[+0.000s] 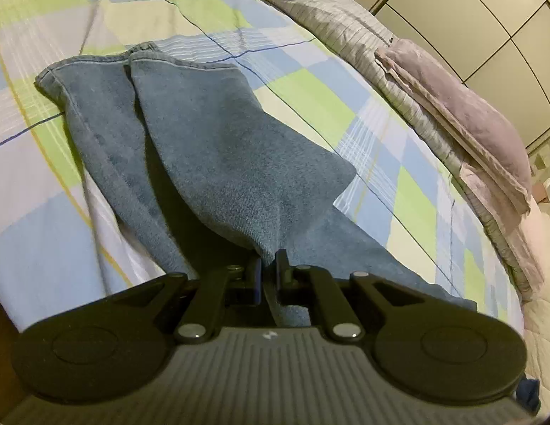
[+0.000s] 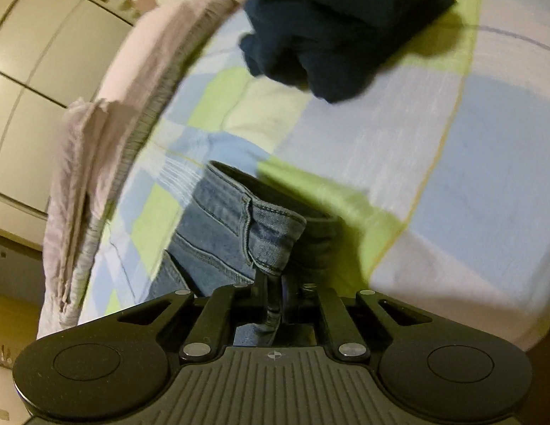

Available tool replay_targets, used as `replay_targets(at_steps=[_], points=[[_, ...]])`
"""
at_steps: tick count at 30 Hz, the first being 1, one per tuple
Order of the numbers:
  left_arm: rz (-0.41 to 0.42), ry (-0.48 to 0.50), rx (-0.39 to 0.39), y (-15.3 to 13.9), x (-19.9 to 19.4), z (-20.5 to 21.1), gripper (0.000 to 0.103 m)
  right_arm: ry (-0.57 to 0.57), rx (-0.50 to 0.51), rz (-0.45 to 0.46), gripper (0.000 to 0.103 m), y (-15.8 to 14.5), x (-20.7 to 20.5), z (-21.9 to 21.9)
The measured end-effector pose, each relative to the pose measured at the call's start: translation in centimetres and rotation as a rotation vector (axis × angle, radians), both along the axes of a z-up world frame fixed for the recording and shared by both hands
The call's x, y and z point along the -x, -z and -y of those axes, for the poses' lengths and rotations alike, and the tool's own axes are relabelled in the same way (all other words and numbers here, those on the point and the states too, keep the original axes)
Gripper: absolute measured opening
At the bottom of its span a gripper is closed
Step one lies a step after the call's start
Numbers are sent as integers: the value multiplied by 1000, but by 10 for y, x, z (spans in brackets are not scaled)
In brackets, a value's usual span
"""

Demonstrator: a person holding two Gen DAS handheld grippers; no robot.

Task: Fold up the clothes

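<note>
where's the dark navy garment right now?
Right wrist view, top centre: the navy garment lies bunched on the checked bedsheet, beyond the jeans, right of the folded lilac bedding.

Jeans [image 1: 211, 148] matt denim (stitched seams), bedsheet [image 1: 310, 99] smooth cloth, gripper [image 1: 269, 269] matt plastic

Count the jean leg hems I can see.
2: the left leg hem and the right leg hem lie side by side at the far end of the jeans.
</note>
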State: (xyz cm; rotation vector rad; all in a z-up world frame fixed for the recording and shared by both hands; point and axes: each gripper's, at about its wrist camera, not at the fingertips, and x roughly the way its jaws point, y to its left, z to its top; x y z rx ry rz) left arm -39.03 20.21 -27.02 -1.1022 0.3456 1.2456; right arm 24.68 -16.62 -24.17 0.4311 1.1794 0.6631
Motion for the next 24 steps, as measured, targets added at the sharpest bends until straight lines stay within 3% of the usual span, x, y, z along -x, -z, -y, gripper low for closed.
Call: replay_targets(at_steps=[5,6,7,9,10,13,15,19,24], points=[[-72,14,60,16,-1,7,11,-23,103,-19,9,16,-2,-5],[-62,6,67,16,2,8,13,-23,120,-24,17,17,-1,-6],[-48,-4,73,15,6,9,16,-27,148,-14,39,14,-1,-9],[-13,-25,69,11,14,11,27,-49,222,28,61,4,0,-15],[11,-36,58,8,19,12,32,-66,258,55,61,-1,2,-18],[55,-72,1,-5,39,7,33,-86,331,162,61,-20,11,-18],[48,-110,-25,-10,53,-5,35,-47,354,208,61,-30,14,-16],[40,-213,-45,-5,83,-38,37,60,328,210,61,-40,17,-15],[-10,-311,2,16,98,-92,37,18,349,203,61,-42,26,-39]])
